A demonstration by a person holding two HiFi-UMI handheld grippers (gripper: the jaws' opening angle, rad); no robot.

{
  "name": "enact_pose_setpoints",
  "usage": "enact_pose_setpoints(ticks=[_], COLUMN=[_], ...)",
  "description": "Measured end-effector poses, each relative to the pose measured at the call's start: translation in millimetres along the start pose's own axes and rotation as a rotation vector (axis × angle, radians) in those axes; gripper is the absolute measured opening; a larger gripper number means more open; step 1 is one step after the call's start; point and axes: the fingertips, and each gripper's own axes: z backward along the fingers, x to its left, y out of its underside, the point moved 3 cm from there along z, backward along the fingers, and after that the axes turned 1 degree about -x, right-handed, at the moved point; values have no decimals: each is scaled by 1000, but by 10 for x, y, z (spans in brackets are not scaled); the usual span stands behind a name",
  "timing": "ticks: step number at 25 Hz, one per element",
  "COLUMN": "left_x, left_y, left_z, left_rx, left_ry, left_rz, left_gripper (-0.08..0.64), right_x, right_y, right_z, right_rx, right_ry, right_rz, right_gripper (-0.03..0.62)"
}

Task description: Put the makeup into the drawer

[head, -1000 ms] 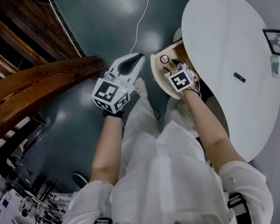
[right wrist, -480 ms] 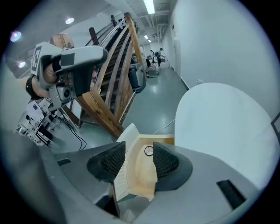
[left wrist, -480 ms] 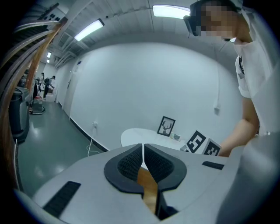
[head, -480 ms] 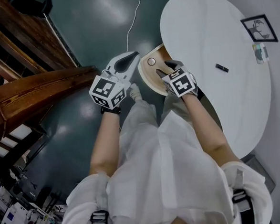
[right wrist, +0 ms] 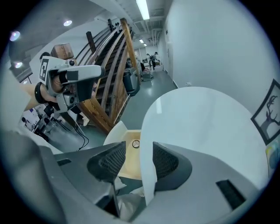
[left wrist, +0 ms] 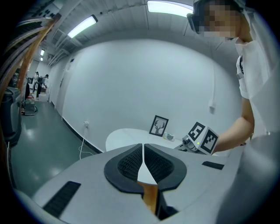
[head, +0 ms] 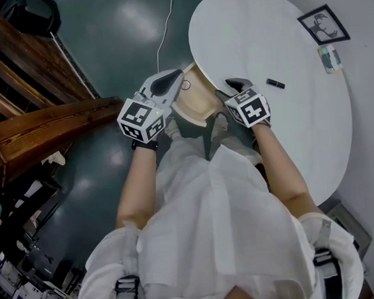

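left gripper (left wrist: 143, 148) closed, pads together, nothing between them; held at left edge of open drawer (head: 199, 100) under round white table (head: 262, 38). right gripper (right wrist: 138, 153) open, jaws wide apart, empty, above table edge beside drawer. small round makeup case (head: 186, 85) lies inside drawer. small black stick (head: 275, 83) on tabletop near right gripper. picture frame (head: 323, 25) at far edge.

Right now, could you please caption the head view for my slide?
Left tongs shut, right tongs open, by the open drawer of the white table, a small round item inside.
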Motion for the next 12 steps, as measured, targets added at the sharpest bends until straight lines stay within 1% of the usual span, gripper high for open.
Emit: enact_pose_setpoints(ticks=[10,12], left_x=[-412,-499], left_y=[-52,-37], left_z=[-616,-719], left_rx=[15,18], left_ry=[87,100], left_rz=[-25,-28], left_gripper=[23,23], right_x=[-702,-825], right_y=[409,504], right_z=[520,593], right_rx=[21,36], right_ry=[87,100], right_rz=[-35,-24], right_gripper=[173,166])
